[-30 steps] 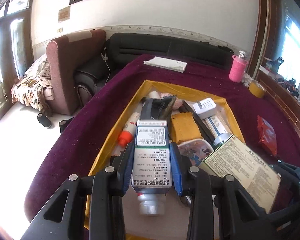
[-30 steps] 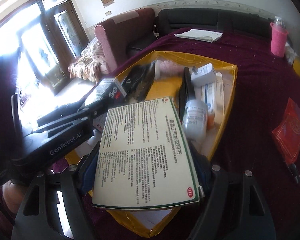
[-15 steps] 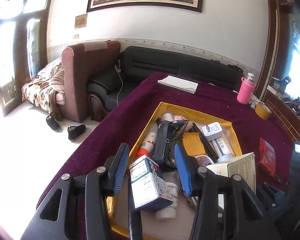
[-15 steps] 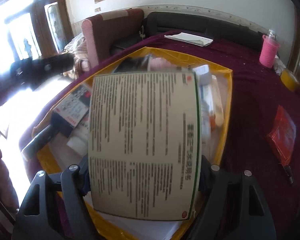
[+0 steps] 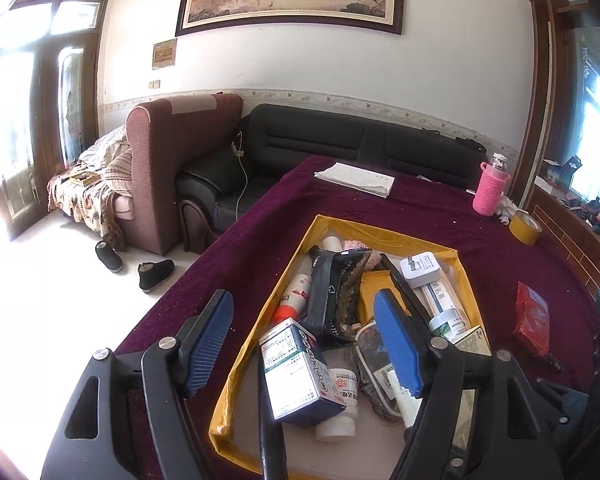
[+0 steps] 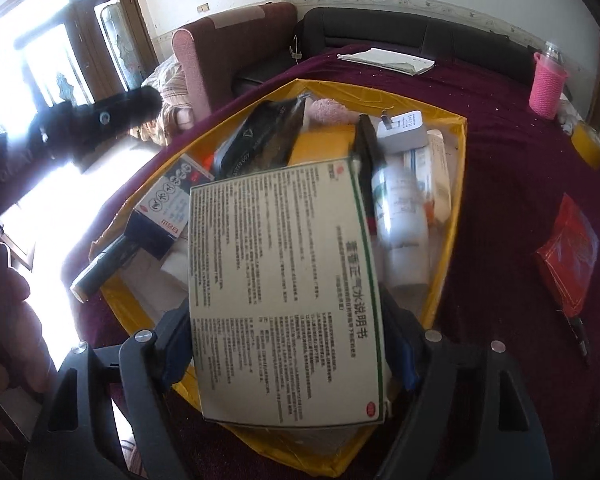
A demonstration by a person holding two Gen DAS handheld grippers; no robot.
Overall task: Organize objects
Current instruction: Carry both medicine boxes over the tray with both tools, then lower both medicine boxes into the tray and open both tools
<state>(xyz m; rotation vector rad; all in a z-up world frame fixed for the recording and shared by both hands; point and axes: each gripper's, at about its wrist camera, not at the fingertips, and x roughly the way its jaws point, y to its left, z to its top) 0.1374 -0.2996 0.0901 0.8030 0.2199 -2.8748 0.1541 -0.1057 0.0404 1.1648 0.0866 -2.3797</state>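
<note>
Left wrist view, lower frame: the left gripper (image 5: 304,340) stands with its blue-padded fingers (image 5: 396,344) spread wide and nothing between them. Just beyond, at lower centre, a dark blue medicine box (image 5: 296,368) with a white printed label lies tilted inside the yellow-rimmed tray (image 5: 236,364), resting on a white bottle (image 5: 340,404). Further in, the tray holds a black pouch (image 5: 328,288), a white bottle with an orange cap (image 5: 294,296) and, at its far right corner, a white charger (image 5: 420,270).

Right wrist view, lower centre: the right gripper (image 6: 288,344) is closed on a flat white box (image 6: 284,300) printed with Chinese text; the box fills the gap between the fingers and hangs over the near end of the tray (image 6: 460,184). Beyond it, at centre right, a white bottle with green print (image 6: 400,216) lies lengthwise in the tray.

Middle distance, both views: the tray sits on a maroon cloth (image 5: 380,208). A red packet (image 6: 572,248) lies on the cloth at the right edge, well apart from the tray. Far upper right: a pink-sleeved bottle (image 6: 548,82) and a folded white paper (image 6: 388,60).
</note>
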